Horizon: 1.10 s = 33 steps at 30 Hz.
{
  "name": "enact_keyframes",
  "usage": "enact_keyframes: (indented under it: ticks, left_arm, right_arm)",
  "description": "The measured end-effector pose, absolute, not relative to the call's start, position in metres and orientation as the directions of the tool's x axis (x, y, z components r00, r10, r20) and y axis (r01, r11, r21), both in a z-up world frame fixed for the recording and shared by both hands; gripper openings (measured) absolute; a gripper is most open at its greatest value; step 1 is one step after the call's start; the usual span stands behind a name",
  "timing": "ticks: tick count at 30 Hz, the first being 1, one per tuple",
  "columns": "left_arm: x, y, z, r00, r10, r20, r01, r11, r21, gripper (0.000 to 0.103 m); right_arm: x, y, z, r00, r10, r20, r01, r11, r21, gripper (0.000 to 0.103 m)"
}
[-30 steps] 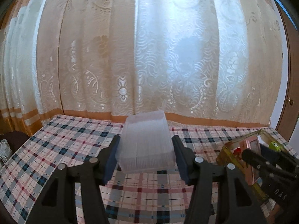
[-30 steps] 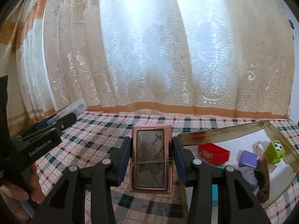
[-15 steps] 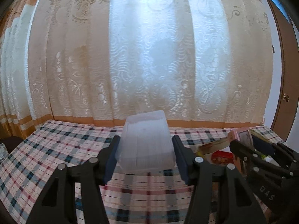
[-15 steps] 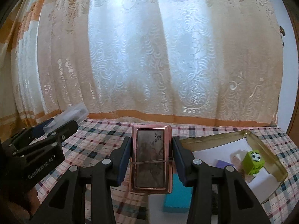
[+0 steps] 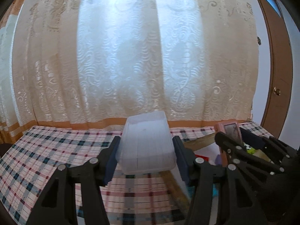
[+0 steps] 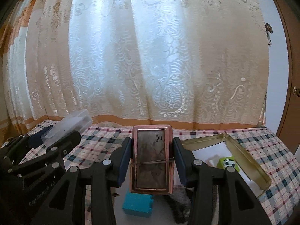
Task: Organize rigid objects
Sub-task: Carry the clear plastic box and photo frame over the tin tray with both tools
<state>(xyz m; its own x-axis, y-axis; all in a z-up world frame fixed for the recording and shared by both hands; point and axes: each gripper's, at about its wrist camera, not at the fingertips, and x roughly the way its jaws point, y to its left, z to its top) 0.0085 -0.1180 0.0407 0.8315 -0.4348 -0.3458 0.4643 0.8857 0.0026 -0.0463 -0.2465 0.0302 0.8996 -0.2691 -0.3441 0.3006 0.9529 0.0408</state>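
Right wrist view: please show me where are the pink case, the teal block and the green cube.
pink case [image 6: 151, 159], right wrist view, front panel
teal block [image 6: 137, 205], right wrist view, front face
green cube [image 6: 229, 162], right wrist view, football side

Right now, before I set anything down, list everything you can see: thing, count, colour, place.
plastic box: 1, clear, held between the left gripper's fingers
case: 1, pink, rubber band around it, held between the right gripper's fingers
tin: 1, gold, open, on the table at right
cube: 1, green with a football print, inside the tin
block: 1, teal, below the case
tablecloth: 1, plaid, covering the table
curtain: 1, cream lace, behind the table
left gripper: 1, black, shut on the plastic box
right gripper: 1, black, shut on the case
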Motion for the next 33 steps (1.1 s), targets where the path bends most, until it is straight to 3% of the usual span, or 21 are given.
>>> enact_keyframes:
  ticks: [15,33]
  left_arm:
    - [-0.001,-0.176,0.037,0.798,-0.464,-0.383,0.504,0.863,0.004,0.055]
    - [0.003,-0.228,0.016,0.76,-0.427,-0.491,0.501,0.865,0.024,0.055]
  right_arm:
    - [-0.051,-0.303,0.023,0.864,-0.343,-0.369,0.381,0.924,0.031,0.047]
    - [-0.047,-0.356,0.012,0.804,-0.399,-0.442,0.452,0.892,0.017,0.047]
